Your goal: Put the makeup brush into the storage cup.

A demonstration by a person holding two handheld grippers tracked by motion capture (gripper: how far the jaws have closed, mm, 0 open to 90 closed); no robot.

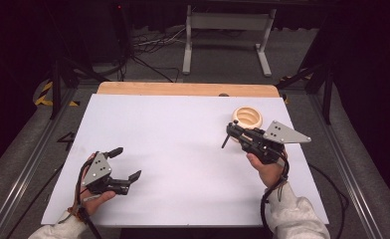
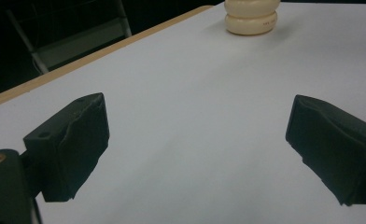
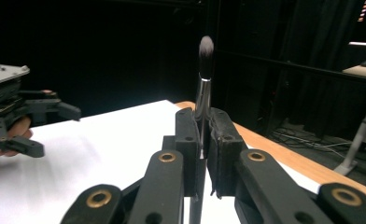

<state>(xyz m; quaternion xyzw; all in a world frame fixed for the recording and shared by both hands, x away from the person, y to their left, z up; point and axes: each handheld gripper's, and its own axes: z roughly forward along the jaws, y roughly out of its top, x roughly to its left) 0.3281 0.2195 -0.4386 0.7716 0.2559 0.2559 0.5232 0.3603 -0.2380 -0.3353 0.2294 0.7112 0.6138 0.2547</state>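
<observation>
Brush: slim metal handle, dark bristle tip.

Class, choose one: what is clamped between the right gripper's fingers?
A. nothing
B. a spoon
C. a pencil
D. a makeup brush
D: the right gripper has its fingers shut on a makeup brush, whose dark bristle tip points up.

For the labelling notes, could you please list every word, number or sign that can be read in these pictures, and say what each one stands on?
No text can be read in any of the pictures.
Ribbed cream holder: a faint line of small print on its lower ring in the left gripper view, too small and blurred to read.
Makeup brush held in the right claw: no marking visible on its handle.
White table sheet: blank.
</observation>
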